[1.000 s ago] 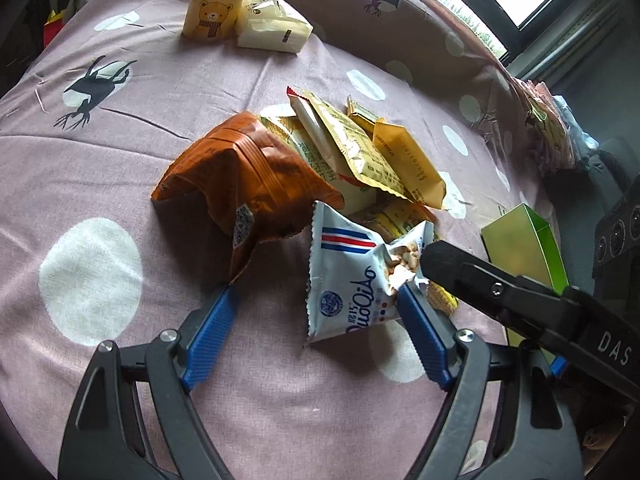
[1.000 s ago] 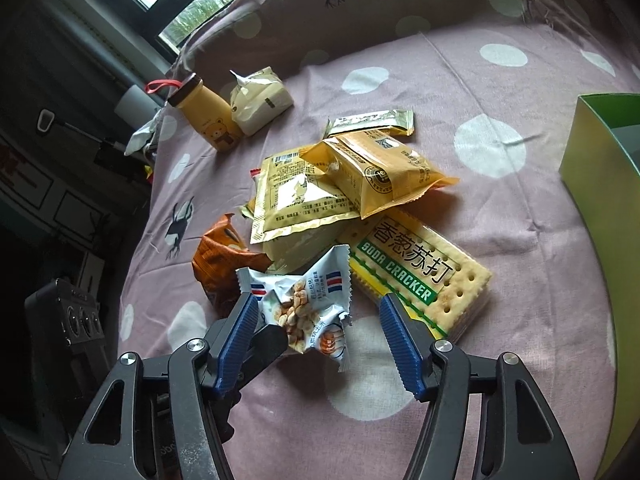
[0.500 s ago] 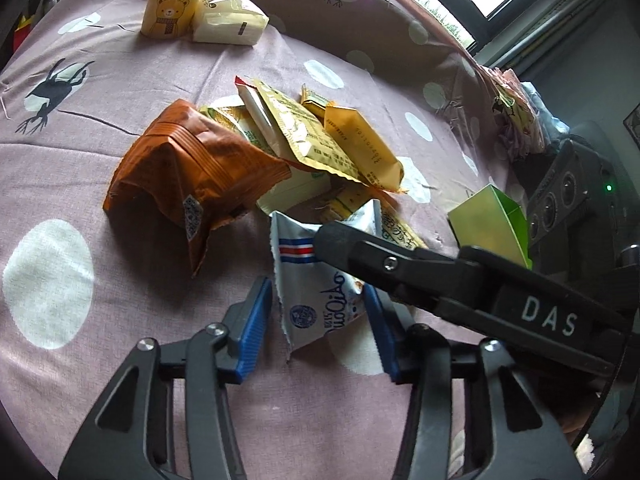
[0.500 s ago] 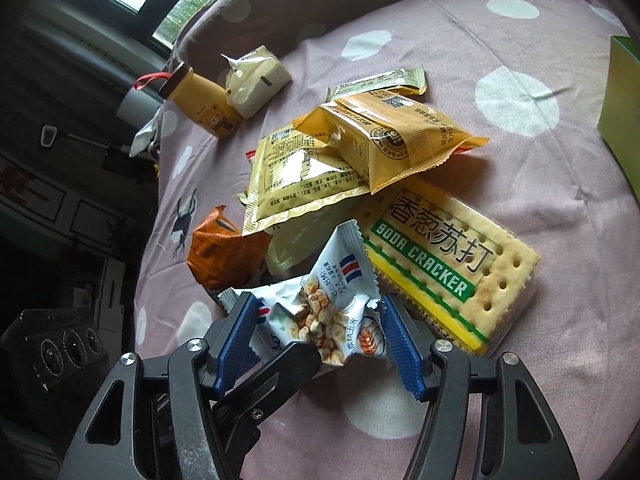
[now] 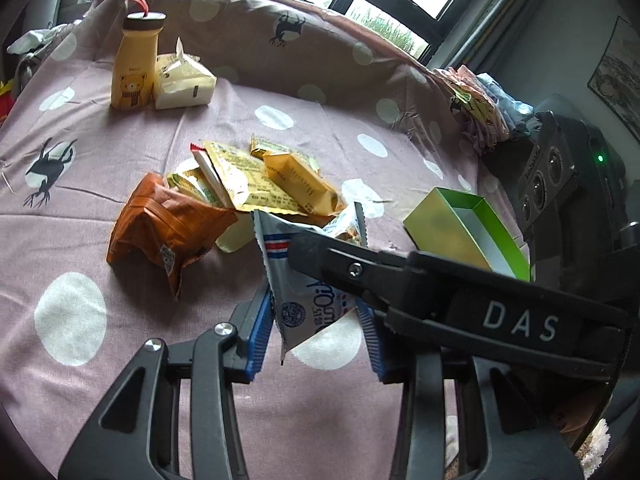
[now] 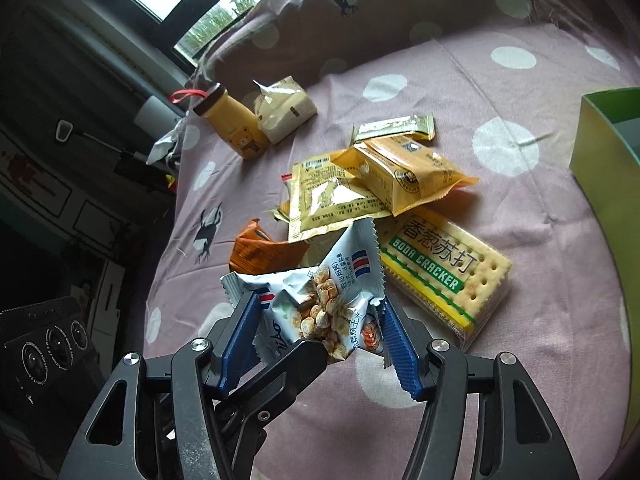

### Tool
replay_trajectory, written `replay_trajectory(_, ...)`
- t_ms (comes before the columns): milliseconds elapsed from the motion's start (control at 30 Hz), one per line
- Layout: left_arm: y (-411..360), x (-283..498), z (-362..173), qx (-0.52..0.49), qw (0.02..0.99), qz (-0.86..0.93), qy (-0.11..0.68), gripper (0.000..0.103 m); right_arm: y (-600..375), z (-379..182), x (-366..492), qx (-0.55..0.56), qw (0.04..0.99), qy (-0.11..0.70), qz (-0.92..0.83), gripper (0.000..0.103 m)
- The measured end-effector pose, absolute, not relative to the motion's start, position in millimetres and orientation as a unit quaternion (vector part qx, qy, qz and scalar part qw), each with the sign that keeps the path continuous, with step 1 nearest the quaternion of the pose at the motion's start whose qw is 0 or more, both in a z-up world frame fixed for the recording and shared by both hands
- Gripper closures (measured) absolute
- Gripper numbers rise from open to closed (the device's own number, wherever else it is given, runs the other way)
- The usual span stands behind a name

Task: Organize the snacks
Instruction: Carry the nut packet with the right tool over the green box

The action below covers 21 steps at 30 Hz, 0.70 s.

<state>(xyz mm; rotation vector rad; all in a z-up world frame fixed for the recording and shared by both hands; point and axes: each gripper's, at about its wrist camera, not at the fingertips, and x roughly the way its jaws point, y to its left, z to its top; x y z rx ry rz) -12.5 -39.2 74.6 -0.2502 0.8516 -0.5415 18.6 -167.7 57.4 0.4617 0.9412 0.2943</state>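
Right view alone showed cracker pack (image 6: 446, 280); both grippers, left (image 5: 316, 330) and right (image 6: 320, 334), angled down, fingers clenched on corn packet (image 5: 304, 280).

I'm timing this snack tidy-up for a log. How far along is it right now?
Barely started: the green box looks empty, as far as its visible part shows. In hand: the white corn snack packet sits between the fingers of both the left gripper and the right gripper. Left: the orange bag, yellow packets and soda cracker pack lie loose on the cloth.
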Motion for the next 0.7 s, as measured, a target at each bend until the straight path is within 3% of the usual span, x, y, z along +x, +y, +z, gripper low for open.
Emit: replay_trajectory(700,-131.3,-41.6,134.8,-0.062,0.861,-0.37,0.344,0.062,-245.1,136.1,-46.7,0.214,0.914,0.343,0.035,0.039)
